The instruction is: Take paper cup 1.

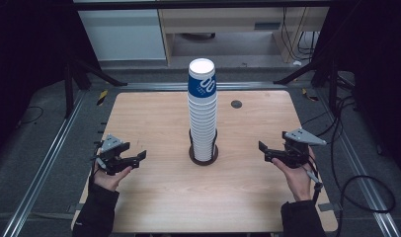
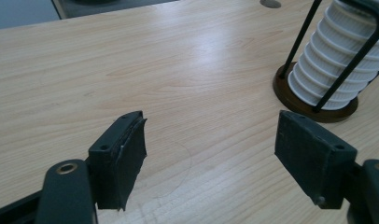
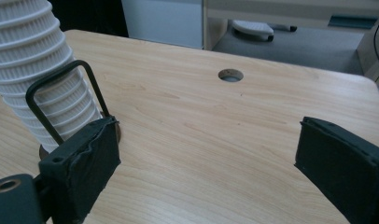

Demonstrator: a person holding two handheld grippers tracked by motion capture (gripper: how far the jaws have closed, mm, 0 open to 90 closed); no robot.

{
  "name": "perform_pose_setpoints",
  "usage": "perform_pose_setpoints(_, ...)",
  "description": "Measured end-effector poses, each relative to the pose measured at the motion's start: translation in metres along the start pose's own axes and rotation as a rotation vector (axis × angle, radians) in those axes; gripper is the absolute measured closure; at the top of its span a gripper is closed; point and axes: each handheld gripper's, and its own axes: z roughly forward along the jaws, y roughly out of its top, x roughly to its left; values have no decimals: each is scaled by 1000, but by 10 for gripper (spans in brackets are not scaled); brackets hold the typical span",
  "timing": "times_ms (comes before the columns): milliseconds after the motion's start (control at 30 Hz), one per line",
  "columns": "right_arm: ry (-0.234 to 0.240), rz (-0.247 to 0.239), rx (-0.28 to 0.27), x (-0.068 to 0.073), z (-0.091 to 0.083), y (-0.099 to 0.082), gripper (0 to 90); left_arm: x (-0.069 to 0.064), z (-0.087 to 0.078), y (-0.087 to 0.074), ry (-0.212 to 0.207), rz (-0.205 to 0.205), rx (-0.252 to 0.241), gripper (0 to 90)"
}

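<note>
A tall stack of paper cups (image 1: pixel 203 111) is seen at the middle of the tabletop (image 1: pixel 154 197), standing upright in a dark wire holder (image 1: pixel 204 154). The left tool (image 1: pixel 125 159) is held near the left edge and the right tool (image 1: pixel 270 152) near the right edge, both well apart from the stack and both with jaws spread wide, nothing between them. For a good pick, the top cup (image 1: pixel 202 78) should probably be gripped gently, while the lower cups are steadied, so that the stack is not tipped.
</note>
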Motion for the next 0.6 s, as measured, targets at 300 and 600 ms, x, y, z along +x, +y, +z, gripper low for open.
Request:
perform_pose_setpoints(300,40,39,-38,-1,-6,6,17,3,5,-1,-27,-1,27,204)
perform_pose_setpoints(600,53,-20,-11,14,-5,21,87,3,9,-4,-26,13,44,192)
